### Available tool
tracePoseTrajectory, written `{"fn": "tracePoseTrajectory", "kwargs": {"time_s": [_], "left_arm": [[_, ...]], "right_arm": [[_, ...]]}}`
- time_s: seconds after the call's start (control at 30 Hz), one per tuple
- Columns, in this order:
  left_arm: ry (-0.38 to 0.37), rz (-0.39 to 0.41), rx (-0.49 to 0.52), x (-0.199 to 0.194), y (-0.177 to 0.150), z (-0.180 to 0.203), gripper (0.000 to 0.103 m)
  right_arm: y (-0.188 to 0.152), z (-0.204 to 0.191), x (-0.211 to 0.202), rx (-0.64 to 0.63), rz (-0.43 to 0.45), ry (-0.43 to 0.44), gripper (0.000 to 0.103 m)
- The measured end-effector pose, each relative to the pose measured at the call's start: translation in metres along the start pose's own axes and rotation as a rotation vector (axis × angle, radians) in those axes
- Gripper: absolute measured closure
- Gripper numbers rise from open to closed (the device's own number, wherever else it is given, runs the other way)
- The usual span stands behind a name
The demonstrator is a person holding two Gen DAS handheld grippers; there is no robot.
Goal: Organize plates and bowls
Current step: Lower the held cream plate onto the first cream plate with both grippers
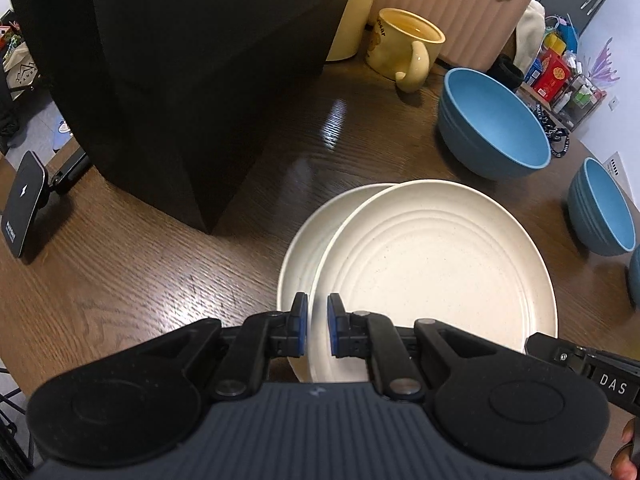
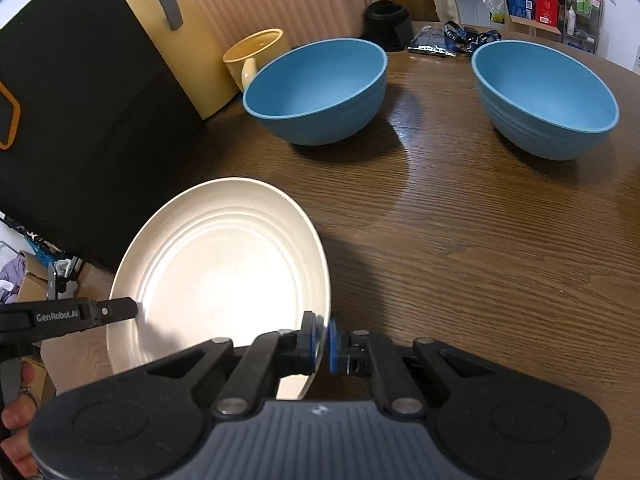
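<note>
Two cream plates were observed on the wooden table [image 2: 460, 240]; the upper plate [image 1: 432, 264] overlapped the lower plate [image 1: 304, 248], whose rim showed only at the nine o'clock side in the left wrist view. The left gripper [image 1: 317, 322] was clamped on the upper plate's rim at roughly seven o'clock of that plate, its blue pads on either side of the edge. The right gripper [image 2: 322, 338] was clenched on the same plate's rim at about five o'clock. From the right wrist view the plate appeared tilted, though whether it was clear of the plate beneath could not be determined. Two blue bowls stood upright beyond the plates: the first bowl [image 2: 316, 88] at twelve o'clock from the plates, the second bowl [image 2: 548, 96] well apart at two o'clock. A yellow mug [image 1: 408, 46] sat just behind the first bowl, near a ribbed pink case [image 1: 452, 8] and a black box [image 1: 180, 72].
</note>
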State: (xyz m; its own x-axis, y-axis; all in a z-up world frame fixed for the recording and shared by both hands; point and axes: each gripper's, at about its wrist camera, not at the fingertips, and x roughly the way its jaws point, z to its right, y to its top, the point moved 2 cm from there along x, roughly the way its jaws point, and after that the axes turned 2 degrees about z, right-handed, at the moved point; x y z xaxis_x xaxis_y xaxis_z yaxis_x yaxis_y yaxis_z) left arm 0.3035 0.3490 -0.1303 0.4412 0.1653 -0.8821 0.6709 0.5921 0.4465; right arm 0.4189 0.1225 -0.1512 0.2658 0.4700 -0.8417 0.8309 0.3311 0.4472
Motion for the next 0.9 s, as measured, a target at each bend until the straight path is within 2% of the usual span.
{"fn": "tracePoseTrajectory", "kwargs": {"time_s": [0.57, 0.9], "left_arm": [[0.007, -0.007, 0.074, 0.022, 0.017, -0.005, 0.092], [0.042, -0.016, 0.131, 0.023, 0.017, 0.003, 0.092]], "right_arm": [[0.006, -0.015, 0.022, -0.031, -0.015, -0.044, 0.096], [0.004, -0.021, 0.021, -0.052, -0.021, -0.069, 0.095]]}}
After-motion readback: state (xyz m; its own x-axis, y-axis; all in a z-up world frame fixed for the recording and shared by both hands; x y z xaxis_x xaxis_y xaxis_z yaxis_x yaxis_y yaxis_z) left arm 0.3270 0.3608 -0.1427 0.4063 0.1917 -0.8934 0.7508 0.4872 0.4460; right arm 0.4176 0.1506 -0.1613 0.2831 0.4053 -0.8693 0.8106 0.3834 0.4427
